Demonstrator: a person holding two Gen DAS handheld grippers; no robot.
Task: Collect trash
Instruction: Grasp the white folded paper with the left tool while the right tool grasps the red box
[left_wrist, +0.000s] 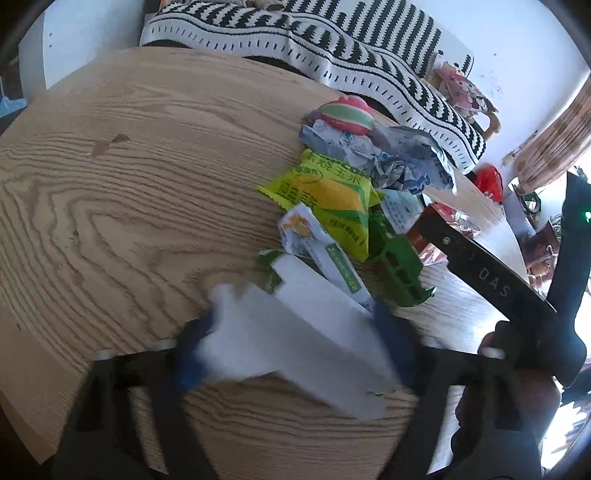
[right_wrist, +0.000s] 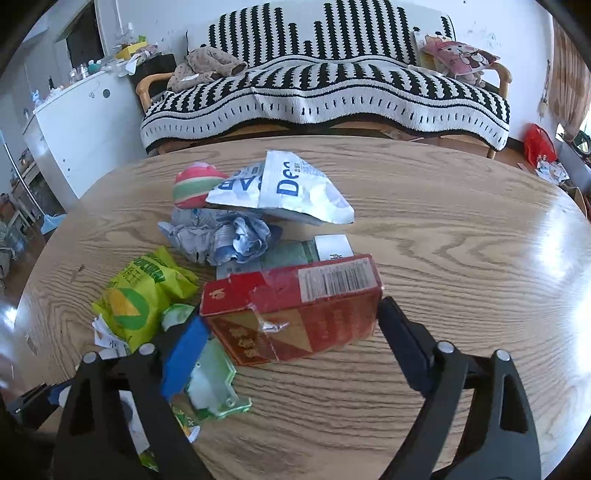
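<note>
A round wood-grain surface (right_wrist: 461, 229) carries a loose heap of trash toward one side; the rest of the top is bare grain, with a small dark mark (left_wrist: 110, 144) in the wood and a bright glare on the rim.

In the heap lie a yellow-green snack bag (right_wrist: 136, 299), a crumpled blue-white wrapper (right_wrist: 225, 236), a torn white foil bag (right_wrist: 291, 192) with blue letters, and a pink-and-green striped ball (right_wrist: 194, 182) at the far end.

The left hand-held gripper (left_wrist: 291, 332) is clamped on a white box (left_wrist: 295, 332), blurred, which sits between its blue pads just above the surface at the near end of the heap. A green plastic piece (left_wrist: 397, 266) lies just beyond it.

The right hand-held gripper (right_wrist: 288, 325) has its fingers set on either side of a red box (right_wrist: 295, 302) with a barcode; whether both pads press on it cannot be told. The box lies at the near edge of the heap.

Behind the surface stands a sofa under a black-and-white striped throw (right_wrist: 325, 92), with a pink cartoon cushion (right_wrist: 458, 55) at one end and a brown garment (right_wrist: 207, 66) at the other. A white cabinet (right_wrist: 81, 122) with clutter on top stands to the side, and a red bag (right_wrist: 539, 144) lies on the floor by the curtain (right_wrist: 569, 74).
</note>
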